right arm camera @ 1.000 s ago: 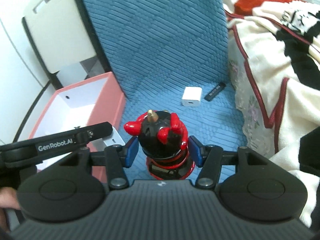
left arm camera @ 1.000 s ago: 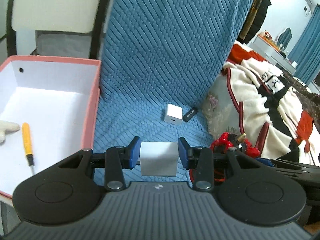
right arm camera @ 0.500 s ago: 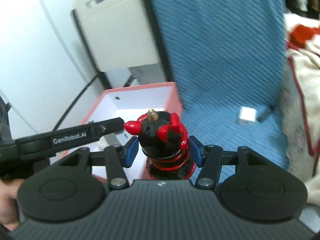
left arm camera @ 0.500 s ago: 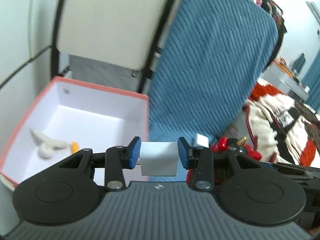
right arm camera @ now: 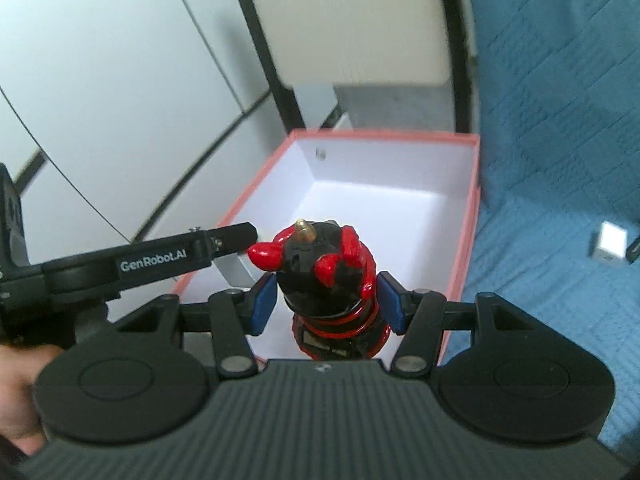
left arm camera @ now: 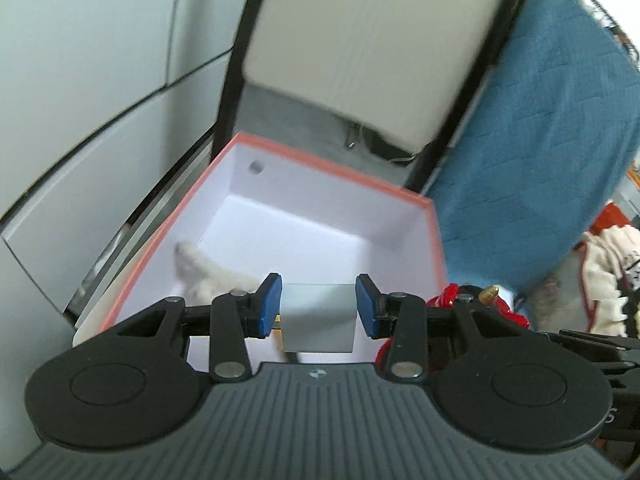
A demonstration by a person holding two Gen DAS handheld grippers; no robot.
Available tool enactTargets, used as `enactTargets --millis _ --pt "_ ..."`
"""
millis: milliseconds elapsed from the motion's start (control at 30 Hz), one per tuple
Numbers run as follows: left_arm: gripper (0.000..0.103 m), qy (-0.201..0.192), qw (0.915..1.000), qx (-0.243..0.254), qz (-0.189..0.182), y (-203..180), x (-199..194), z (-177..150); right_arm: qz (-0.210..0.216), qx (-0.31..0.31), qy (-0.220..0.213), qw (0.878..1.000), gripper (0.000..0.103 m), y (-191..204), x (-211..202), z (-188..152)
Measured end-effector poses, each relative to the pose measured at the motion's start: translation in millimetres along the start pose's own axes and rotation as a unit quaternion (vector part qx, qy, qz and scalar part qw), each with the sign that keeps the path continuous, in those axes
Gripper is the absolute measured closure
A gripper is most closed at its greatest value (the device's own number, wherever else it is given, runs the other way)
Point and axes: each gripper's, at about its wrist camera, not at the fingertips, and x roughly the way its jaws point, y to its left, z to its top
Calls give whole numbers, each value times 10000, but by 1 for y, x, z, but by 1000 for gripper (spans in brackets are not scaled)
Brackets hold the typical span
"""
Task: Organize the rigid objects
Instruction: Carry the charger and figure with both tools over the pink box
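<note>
Left claw (left arm camera: 318, 306) clenched on the white block (left arm camera: 319, 317), right claw (right arm camera: 326, 302) on the red-black figurine (right arm camera: 326, 276) — both have swung from the blue seat to over the pink box (right arm camera: 470, 216), seemingly ready to drop.

A plain white block (left arm camera: 319, 317) with flat faces hangs upright over the near end of the pink-rimmed box (left arm camera: 336, 171) – open-topped, white inside. Beside it, over the same box, stands a black figurine with glossy red horns (right arm camera: 329, 276) and a brass tip on top (base banded in red). A pale fluffy toy (left arm camera: 208, 270) lies on the box floor by its left wall – blurred
</note>
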Motion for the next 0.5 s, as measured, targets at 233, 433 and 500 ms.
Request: enactTargets --millis 233,433,500 --pt "57 515 9985 -121 174 38 56 -11 -148 -51 576 9982 45 2 63 -4" --pt "57 902 9954 -236 212 58 91 -20 -224 42 912 9956 45 -5 98 -10" --pt "57 955 9949 -254 192 62 96 -22 -273 69 996 9946 45 -7 105 -11"
